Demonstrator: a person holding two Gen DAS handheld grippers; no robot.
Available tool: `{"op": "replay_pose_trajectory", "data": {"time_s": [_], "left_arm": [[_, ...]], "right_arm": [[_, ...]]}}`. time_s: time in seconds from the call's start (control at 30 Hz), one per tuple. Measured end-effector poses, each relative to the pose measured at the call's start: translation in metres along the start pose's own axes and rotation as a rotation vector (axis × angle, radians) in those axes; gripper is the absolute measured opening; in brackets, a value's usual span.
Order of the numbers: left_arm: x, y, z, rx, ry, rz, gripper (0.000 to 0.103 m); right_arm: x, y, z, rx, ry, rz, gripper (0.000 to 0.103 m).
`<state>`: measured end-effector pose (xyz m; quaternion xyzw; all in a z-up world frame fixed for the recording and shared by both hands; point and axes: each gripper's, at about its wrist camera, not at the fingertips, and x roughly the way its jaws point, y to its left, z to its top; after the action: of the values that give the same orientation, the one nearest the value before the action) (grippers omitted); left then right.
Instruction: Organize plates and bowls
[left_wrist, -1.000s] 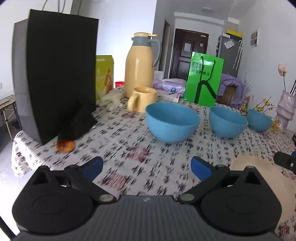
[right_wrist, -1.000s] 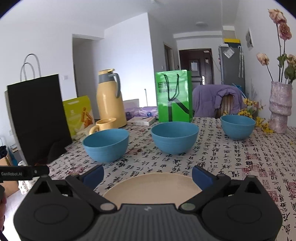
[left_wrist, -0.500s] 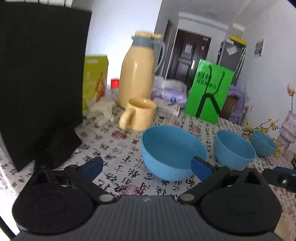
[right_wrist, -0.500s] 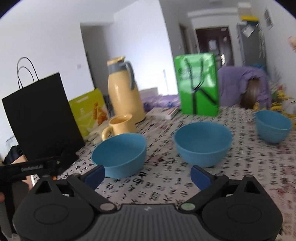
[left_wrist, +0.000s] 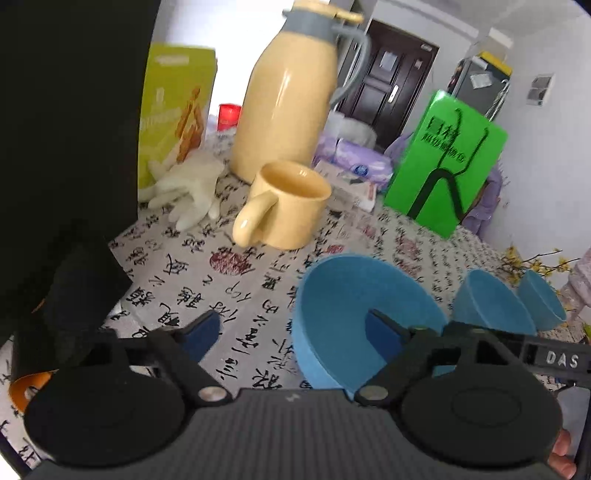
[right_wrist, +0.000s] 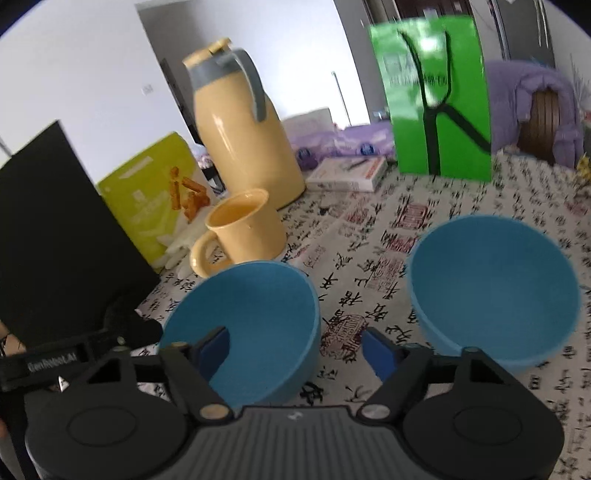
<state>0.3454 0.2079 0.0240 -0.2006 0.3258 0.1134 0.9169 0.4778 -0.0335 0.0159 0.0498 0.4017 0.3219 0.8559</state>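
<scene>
Blue bowl (left_wrist: 354, 306), nearest of three on the calligraphy-cloth bench (left_wrist: 221, 266), now sits straddled by both tongs, which a second ago hung wide over bare cloth and plate. Left tongs (left_wrist: 295, 332) and right tongs (right_wrist: 295, 349) are closing over opposite rims, not yet gripping; a two-handed lift looks imminent.

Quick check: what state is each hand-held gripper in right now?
Left hand-held gripper: jaws closing astride the near rim of the nearest blue bowl, not yet gripping.
Right hand-held gripper: jaws closing astride that bowl's right rim, not yet gripping.

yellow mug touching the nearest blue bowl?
Apart. In the left wrist view, patterned tablecloth shows between the yellow mug and the nearest blue bowl.
</scene>
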Motion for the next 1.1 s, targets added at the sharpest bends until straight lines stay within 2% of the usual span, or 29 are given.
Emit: {"op": "replay_pose_trajectory", "data": {"time_s": [0.07, 0.1, 0.2, 0.27, 0.3, 0.37, 0.43, 0.53, 0.77, 1.1], "left_arm": [[0.009, 0.003, 0.001, -0.013, 0.026, -0.009, 0.067], [0.014, 0.004, 0.002, -0.020, 0.040, -0.015, 0.065], [0.022, 0.006, 0.004, -0.026, 0.062, -0.023, 0.055], [0.026, 0.006, 0.004, -0.019, 0.073, -0.031, 0.041], [0.029, 0.007, 0.004, -0.017, 0.084, -0.039, 0.038], [0.033, 0.008, 0.004, -0.021, 0.103, -0.053, 0.026], [0.036, 0.010, 0.003, -0.035, 0.117, -0.064, 0.024], [0.038, 0.012, 0.002, -0.048, 0.123, -0.082, 0.020], [0.030, 0.007, 0.005, -0.031, 0.107, -0.053, 0.014], [-0.002, 0.000, 0.003, -0.019, 0.067, -0.057, 0.014]], "right_arm": [[0.015, -0.002, 0.004, 0.016, 0.036, 0.014, 0.049], [0.021, -0.004, 0.005, 0.024, 0.052, 0.018, 0.043], [0.037, -0.005, 0.006, 0.042, 0.073, 0.009, 0.039], [0.043, -0.006, 0.005, 0.049, 0.077, 0.009, 0.036], [0.045, -0.007, 0.004, 0.051, 0.076, 0.006, 0.035], [0.050, -0.008, 0.004, 0.059, 0.087, -0.001, 0.023], [0.056, -0.011, 0.005, 0.080, 0.122, -0.010, 0.016], [0.060, -0.017, 0.002, 0.108, 0.133, 0.017, 0.016], [0.057, -0.008, 0.003, 0.061, 0.128, -0.011, 0.011], [0.031, -0.001, 0.000, 0.057, 0.099, 0.010, 0.010]]}}
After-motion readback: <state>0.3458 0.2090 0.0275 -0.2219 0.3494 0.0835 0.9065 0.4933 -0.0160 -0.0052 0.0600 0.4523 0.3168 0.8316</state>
